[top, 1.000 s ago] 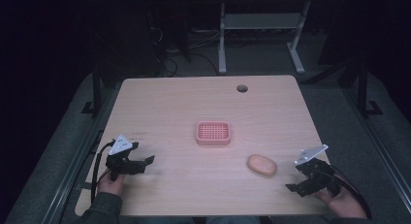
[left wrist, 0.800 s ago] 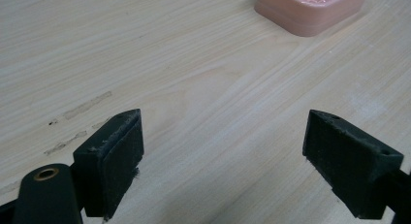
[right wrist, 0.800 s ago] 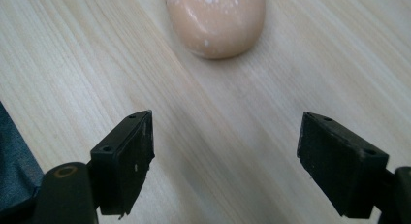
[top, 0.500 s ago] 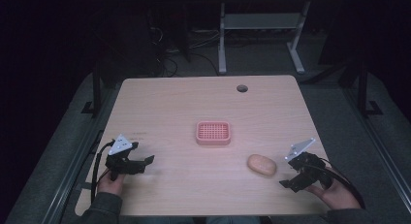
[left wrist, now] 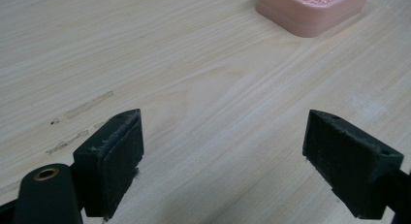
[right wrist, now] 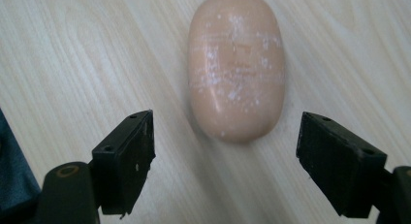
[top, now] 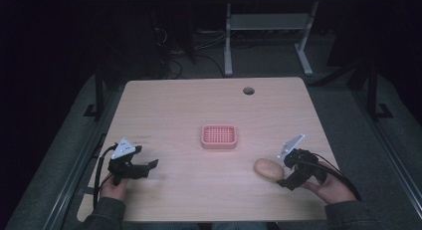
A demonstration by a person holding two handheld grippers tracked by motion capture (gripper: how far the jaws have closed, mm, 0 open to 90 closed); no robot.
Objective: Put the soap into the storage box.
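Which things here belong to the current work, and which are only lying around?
Part of the work:
- soap bar, ahead of the open right claw
- pink soap dish, probably its destination

Lying about:
- open left claw, idle over bare table

Bare wood lay all around the soap bar [top: 268, 169] on the table [top: 174, 105], so nothing blocked its sides; the right gripper [top: 284, 176] stood just beside it with jaws spread wider than the bar, wood showing on both flanks. The pink soap dish [top: 219, 136] sat well apart at the table's middle, with open surface between. The left gripper [top: 149, 166], jaws apart, faced a free stretch of wood toward that dish. A cable hole [top: 248, 90] lay near the far edge.
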